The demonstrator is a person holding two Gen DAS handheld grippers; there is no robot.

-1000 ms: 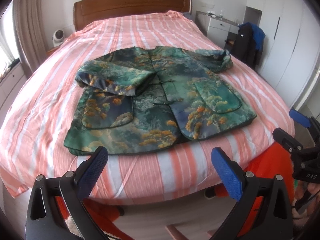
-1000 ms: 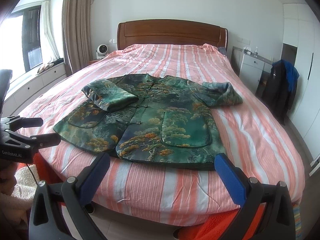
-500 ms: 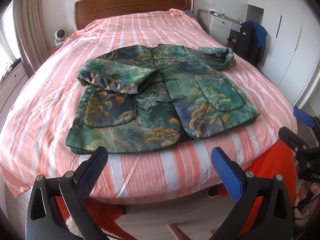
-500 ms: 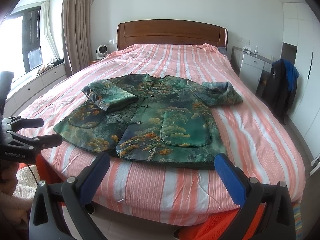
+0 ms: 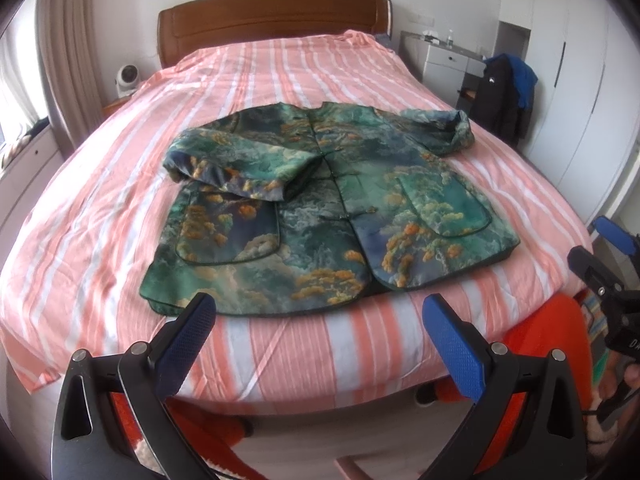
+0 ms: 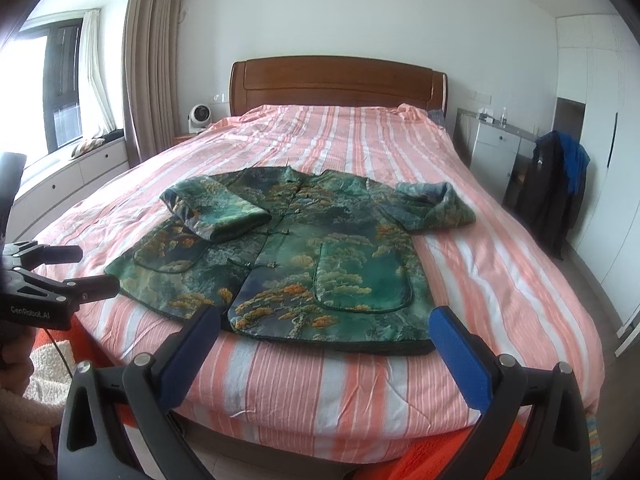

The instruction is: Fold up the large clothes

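Note:
A green jacket (image 5: 332,208) (image 6: 288,256) with an orange tree print lies front-up on the striped bed, hem towards me. Its left sleeve (image 5: 236,168) (image 6: 214,210) is folded across the chest; the right sleeve (image 5: 444,130) (image 6: 432,208) sticks out sideways. My left gripper (image 5: 320,320) hangs open at the foot of the bed, short of the hem, with nothing between its blue pads. My right gripper (image 6: 326,334) is open too, just short of the hem's right half. Each gripper shows at the edge of the other's view: the right gripper (image 5: 600,256), the left gripper (image 6: 76,268).
The bed (image 5: 304,64) (image 6: 360,140) with pink and white stripes has a wooden headboard (image 6: 336,80). A dark coat (image 6: 556,196) hangs on a chair at the right by a grey cabinet (image 6: 492,148). A small fan (image 6: 200,118) stands left of the headboard.
The left wrist view has risen and tipped up a little, so the jacket sits lower and farther in frame. The right gripper has barely moved. Both stay open and the jacket lies as before.

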